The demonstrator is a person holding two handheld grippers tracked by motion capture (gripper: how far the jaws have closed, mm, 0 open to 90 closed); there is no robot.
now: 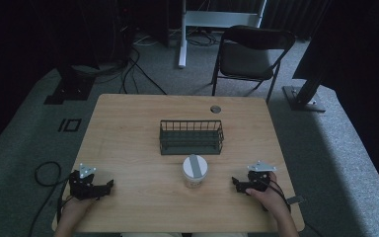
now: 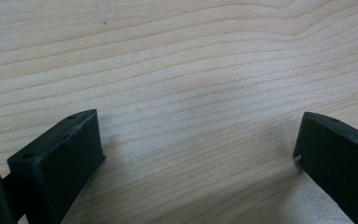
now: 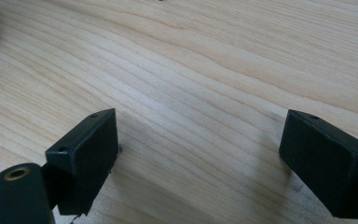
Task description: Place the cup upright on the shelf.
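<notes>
The two hands are resting at the near edge of the pale wooden counter (image 1: 128, 128), each one holding a black two-jaw tool. The left gripper (image 1: 109, 185) is sitting by the near left corner, pointing inward along the near edge; in the left gripper view its jaws are standing wide apart with nothing but bare wood grain between them (image 2: 198, 140). The right gripper (image 1: 235, 181) is lying towards the near right corner, also aimed inward, and the right gripper view is showing the same thing (image 3: 200, 135): jaws spread wide, empty, low over the counter.

Between the two, near the middle of the near edge, a white round plastic jar with a grey-striped lid (image 1: 195, 171) is standing upright, apart from both grippers and touched by neither. Just beyond it, at the centre of the counter, a dark wire rectangular basket (image 1: 191, 138) is sitting, and as far as I can see it is holding nothing.

To my eye the work is barely starting: nothing is being gripped and the jar is not in the basket. The reach, the grasp and any lift or placing are all yet to be done.
</notes>
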